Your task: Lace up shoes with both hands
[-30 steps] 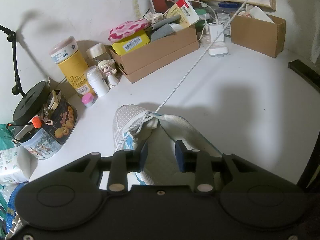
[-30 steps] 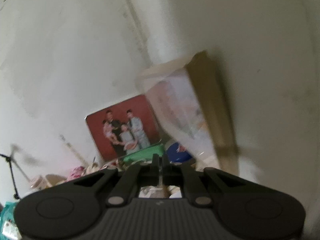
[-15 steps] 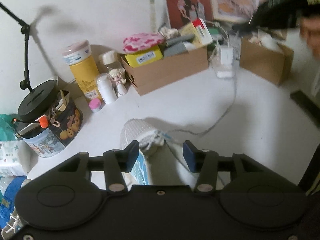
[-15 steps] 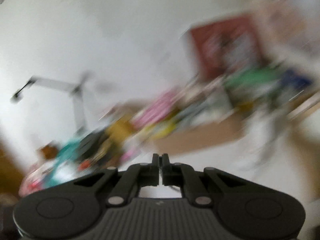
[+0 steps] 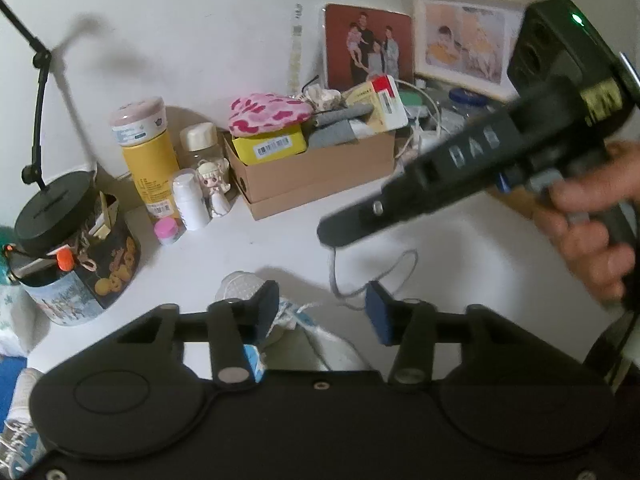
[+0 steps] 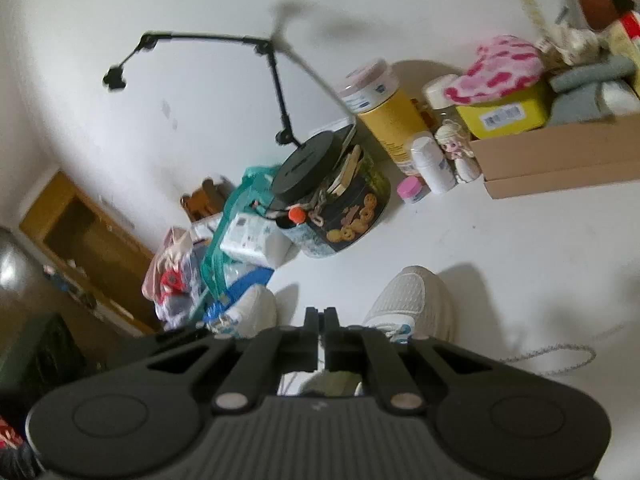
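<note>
A white mesh shoe (image 5: 236, 286) lies on the white table just under my left gripper (image 5: 322, 312), which is open with nothing between its blue pads. The grey-white shoelace (image 5: 400, 276) lies slack in a loop on the table to the right of the shoe. One end rises to the tip of my right gripper (image 5: 330, 236), which a hand (image 5: 592, 232) holds above the table. In the right wrist view that gripper (image 6: 320, 316) is shut, over the shoe (image 6: 412, 296), with the lace loop (image 6: 560, 354) at the right.
A second white shoe (image 6: 252, 308) sits at the table's left edge. A cookie tin (image 5: 80, 264), a yellow canister (image 5: 148, 164), small bottles and a cardboard box (image 5: 320, 176) line the back. Photo frames lean on the wall. Bags hang off the left side.
The lace was taut up to the right; now it lies slack. My right gripper swung down and left towards the shoe. My left gripper's jaws have spread wider apart.
</note>
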{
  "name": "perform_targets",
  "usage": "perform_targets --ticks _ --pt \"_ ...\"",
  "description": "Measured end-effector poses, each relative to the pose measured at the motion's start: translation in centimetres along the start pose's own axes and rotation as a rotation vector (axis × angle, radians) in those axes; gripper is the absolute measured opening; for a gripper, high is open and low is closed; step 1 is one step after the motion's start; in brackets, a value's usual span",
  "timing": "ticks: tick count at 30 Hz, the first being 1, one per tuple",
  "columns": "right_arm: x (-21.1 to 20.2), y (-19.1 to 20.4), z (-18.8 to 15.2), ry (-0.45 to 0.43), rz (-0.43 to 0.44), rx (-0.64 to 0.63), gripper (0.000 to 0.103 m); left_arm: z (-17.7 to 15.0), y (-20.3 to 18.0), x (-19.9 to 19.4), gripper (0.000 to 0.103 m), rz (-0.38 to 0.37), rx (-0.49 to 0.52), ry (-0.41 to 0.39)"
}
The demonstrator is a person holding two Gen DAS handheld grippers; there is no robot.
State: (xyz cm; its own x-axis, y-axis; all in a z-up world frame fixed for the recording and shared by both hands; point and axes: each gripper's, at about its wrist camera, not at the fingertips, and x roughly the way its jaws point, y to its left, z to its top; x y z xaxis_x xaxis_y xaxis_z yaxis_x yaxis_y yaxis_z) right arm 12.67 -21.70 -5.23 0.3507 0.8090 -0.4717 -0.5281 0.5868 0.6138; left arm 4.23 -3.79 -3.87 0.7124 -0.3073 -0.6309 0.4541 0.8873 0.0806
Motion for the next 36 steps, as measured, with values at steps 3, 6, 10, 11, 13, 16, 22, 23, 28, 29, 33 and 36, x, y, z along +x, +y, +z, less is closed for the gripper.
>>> perform_targets --ticks 3,6,10,11,13,16,22,23,28,29,33,36 --pt "0.3 0.3 -0.2 0.024 0.006 -0.024 0.003 0.3 0.2 0.1 0.027 -0.004 -0.009 -0.002" --pt "0.4 0.5 -0.3 0.032 0.006 -0.04 0.005 0.6 0.3 0.2 0.002 -0.008 -0.018 -0.005" --pt "0.2 0.5 -0.2 0.018 0.012 -0.027 0.008 0.9 1.0 0.2 0.001 -0.021 -0.065 -0.005" --pt "0.1 0.5 -0.2 0.009 0.013 -0.024 0.012 0.9 1.3 0.2 0.002 -0.027 -0.089 -0.005" --pt "0.4 1.0 -0.6 0.011 -0.01 -0.096 0.028 0.9 1.9 0.1 0.002 -0.038 -0.138 -0.003" --pt "1.1 2.0 -1.3 0.02 -0.054 -0.227 0.03 0.9 2.9 0.1 0.002 -0.056 -0.211 -0.001" --pt "2.5 3.9 -2.8 0.037 -0.141 -0.489 0.03 1.0 4.8 -0.1 0.002 -0.091 -0.357 0.003" --pt "2.8 4.2 -2.9 0.041 -0.146 -0.52 0.029 1.0 5.0 -0.1 0.002 -0.096 -0.373 0.004" --pt "4.2 4.6 -3.2 0.054 -0.135 -0.568 0.005 0.9 5.1 -0.2 0.002 -0.112 -0.395 0.01" --pt "4.3 4.5 -3.2 0.057 -0.138 -0.568 0.004 0.9 5.1 -0.2 0.002 -0.113 -0.39 0.015" --pt "4.5 4.5 -3.4 0.07 -0.16 -0.591 0.004 1.0 4.9 -0.7 0.031 -0.097 -0.363 0.008" --pt "4.6 4.7 -3.6 0.081 -0.185 -0.631 0.004 0.9 5.1 -1.0 0.036 -0.098 -0.381 -0.008"
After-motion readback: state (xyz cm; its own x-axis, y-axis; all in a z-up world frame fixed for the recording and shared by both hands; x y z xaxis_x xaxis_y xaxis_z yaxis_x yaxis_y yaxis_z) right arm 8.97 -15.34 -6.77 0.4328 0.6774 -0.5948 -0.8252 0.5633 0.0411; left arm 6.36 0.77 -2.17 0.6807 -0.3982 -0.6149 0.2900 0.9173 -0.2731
